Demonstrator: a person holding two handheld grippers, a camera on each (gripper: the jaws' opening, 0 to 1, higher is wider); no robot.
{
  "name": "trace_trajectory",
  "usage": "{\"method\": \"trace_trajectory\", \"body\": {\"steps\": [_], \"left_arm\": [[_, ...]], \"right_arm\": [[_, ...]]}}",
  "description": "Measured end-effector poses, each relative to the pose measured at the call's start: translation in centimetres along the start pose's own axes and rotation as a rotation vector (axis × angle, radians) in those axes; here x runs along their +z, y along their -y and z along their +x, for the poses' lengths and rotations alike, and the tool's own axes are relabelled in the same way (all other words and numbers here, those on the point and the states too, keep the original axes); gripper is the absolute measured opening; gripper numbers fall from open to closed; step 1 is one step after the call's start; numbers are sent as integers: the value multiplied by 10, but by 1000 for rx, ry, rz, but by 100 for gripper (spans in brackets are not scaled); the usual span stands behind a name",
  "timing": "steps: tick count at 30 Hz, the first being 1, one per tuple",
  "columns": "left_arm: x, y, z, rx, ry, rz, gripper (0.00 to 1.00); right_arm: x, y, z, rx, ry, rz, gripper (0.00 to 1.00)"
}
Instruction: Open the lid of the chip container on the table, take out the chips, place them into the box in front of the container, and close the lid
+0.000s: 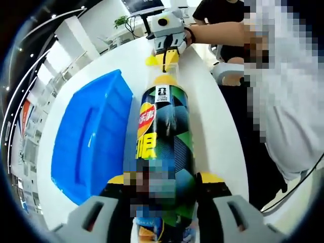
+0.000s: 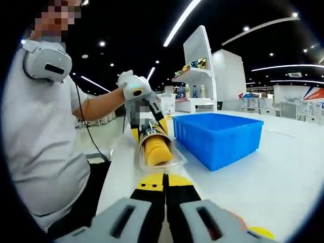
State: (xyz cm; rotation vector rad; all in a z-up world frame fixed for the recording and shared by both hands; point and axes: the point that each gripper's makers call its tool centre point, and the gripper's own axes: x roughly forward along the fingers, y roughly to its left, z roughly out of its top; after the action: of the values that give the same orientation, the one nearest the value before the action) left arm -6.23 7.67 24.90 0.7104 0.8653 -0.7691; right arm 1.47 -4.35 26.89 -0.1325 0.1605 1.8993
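My left gripper (image 1: 162, 179) is shut around the base end of the chip can (image 1: 164, 136), a tall tube with a yellow, green and black print, held lying along the view. From its far mouth a clear plastic tray (image 1: 165, 70) sticks out with yellow chips (image 1: 165, 80) in it. My right gripper (image 1: 163, 56) is shut on the tray's outer end. In the right gripper view the jaws of my right gripper (image 2: 165, 183) pinch the tray (image 2: 174, 161), the chips (image 2: 156, 149) lie stacked in it, and the left gripper (image 2: 148, 127) holds the can (image 2: 150, 130) behind.
A blue plastic box (image 1: 91, 136) (image 2: 217, 136) stands on the white table (image 1: 212, 126) (image 2: 268, 187) beside the can. The person in a white shirt (image 1: 283, 101) (image 2: 40, 136) is at the table's edge. White shelves (image 2: 197, 66) stand far behind.
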Motion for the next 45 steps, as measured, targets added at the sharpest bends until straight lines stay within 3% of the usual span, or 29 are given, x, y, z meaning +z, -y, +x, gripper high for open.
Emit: {"method": "trace_trajectory", "body": {"steps": [13, 19, 22, 23, 24, 26, 32, 40, 45], "left_arm": [[2, 4, 0, -5, 7, 3, 49], [2, 4, 1, -4, -7, 12, 49], [13, 8, 3, -28, 59, -5, 49], [8, 8, 3, -32, 22, -17, 49], [9, 7, 2, -27, 30, -11, 49], [7, 6, 2, -20, 22, -2, 49], [9, 7, 2, -20, 45, -5, 49], [10, 8, 2, -26, 45, -5, 49], [10, 8, 2, -29, 40, -4, 49]], "right_arm": [[6, -13, 50, 85, -5, -20, 1], [5, -13, 56, 95, -17, -20, 1], [9, -19, 65, 113, 7, -1, 1], [1, -20, 66, 125, -54, -42, 1], [-5, -10, 65, 72, -104, -92, 1], [0, -11, 62, 81, -71, -17, 1], [-5, -4, 49, 47, -77, 1, 2], [-5, -5, 20, 28, -50, 53, 22], [-9, -3, 7, -5, -72, 64, 25]]}}
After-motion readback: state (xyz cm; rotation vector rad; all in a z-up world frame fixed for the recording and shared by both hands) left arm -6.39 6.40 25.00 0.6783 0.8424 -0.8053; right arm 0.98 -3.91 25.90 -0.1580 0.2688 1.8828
